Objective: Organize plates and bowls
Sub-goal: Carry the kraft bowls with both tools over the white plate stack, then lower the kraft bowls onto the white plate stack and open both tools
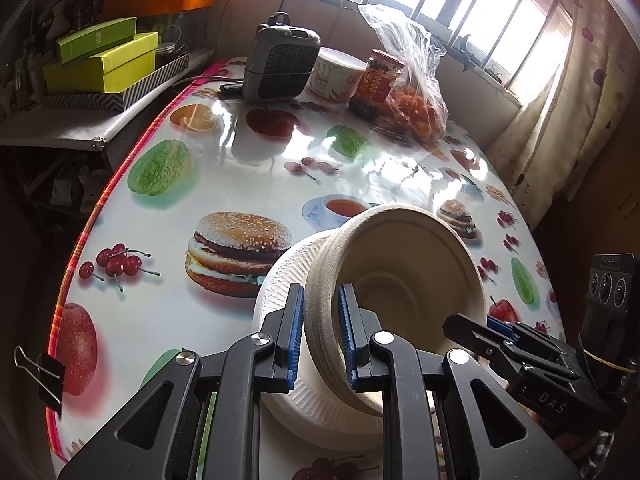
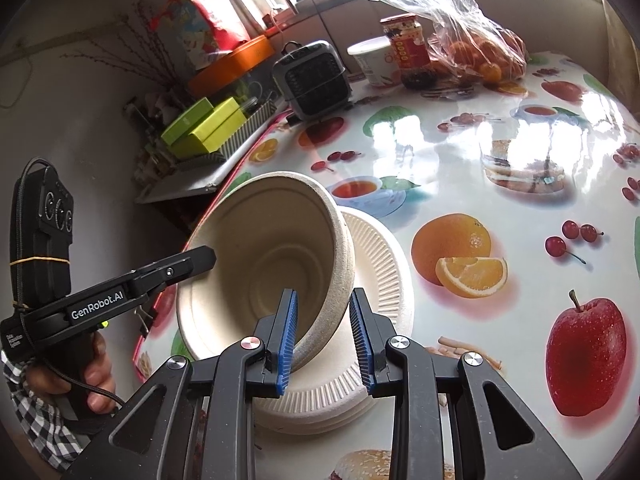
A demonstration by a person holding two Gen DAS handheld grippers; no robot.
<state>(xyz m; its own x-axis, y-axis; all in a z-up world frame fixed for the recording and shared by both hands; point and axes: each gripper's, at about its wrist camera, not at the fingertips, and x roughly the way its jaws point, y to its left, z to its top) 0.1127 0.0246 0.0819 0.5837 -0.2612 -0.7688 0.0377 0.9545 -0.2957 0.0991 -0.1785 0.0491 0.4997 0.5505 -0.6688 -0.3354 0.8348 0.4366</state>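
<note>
A stack of beige paper bowls (image 1: 400, 276) is tilted on its side over a stack of white fluted paper plates (image 1: 280, 280) on the table. My left gripper (image 1: 320, 328) is shut on the near wall of the bowl stack, one finger inside and one outside. In the right wrist view the bowl stack (image 2: 272, 256) leans over the plates (image 2: 380, 264). My right gripper (image 2: 324, 340) straddles the opposite wall; its left pad touches the inside, its right pad stands off the outside, so it is open.
The table has a glossy fruit-and-burger print cloth (image 1: 224, 184). At the far end stand a small grey heater (image 1: 280, 64), a white tub (image 1: 336, 76), a red-label jar (image 1: 378, 84) and a bag of oranges (image 1: 416, 112). Green boxes (image 1: 104, 60) sit on a side shelf.
</note>
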